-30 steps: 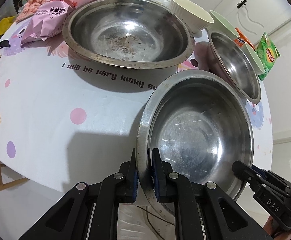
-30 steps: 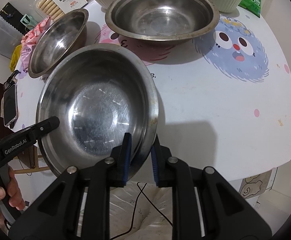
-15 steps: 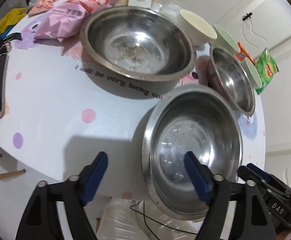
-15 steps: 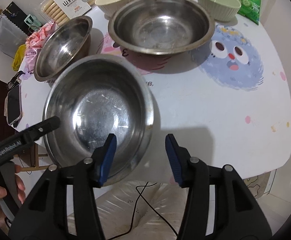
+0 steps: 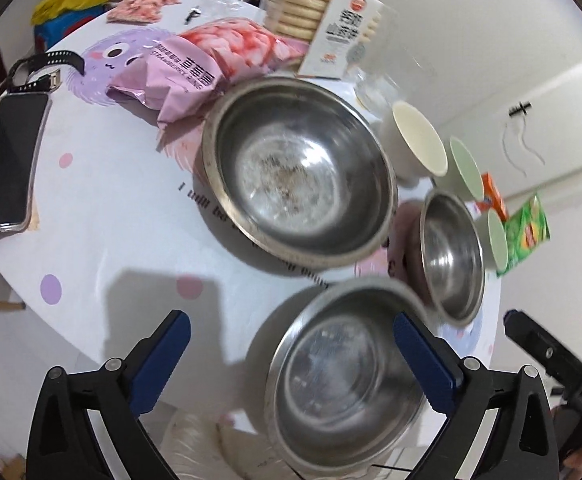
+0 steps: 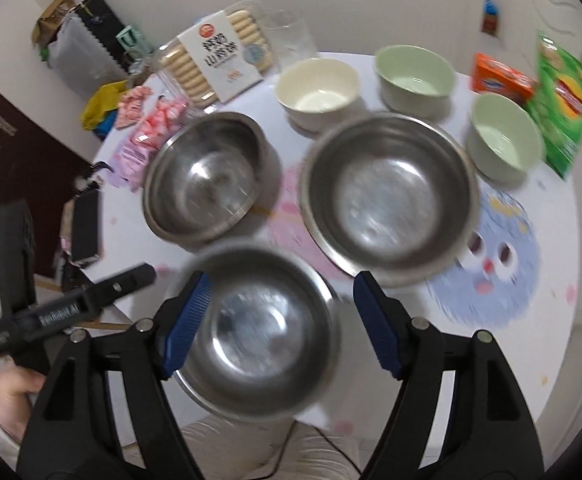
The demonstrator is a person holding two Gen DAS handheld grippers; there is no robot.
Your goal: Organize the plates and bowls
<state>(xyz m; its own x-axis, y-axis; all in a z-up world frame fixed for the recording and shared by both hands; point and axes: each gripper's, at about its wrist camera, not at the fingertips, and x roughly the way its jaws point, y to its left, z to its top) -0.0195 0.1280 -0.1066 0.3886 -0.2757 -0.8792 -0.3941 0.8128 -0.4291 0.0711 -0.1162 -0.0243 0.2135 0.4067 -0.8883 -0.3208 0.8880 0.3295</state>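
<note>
Here both sets of jaws stand spread wide, gripping nothing: left gripper [image 5: 291, 364], right gripper [image 6: 281, 322]. The nearest round steel bowl [image 6: 257, 344] sits at the white patterned surface [image 5: 103, 216] edge, probably staged for nesting. Beyond wait the large steel bowl [image 6: 389, 196] and pale ceramic bowls [image 6: 318, 90].

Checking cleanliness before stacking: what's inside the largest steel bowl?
The largest steel bowl holds only brownish specks and residue on its bottom, no other object. The table under it is hidden.
</note>
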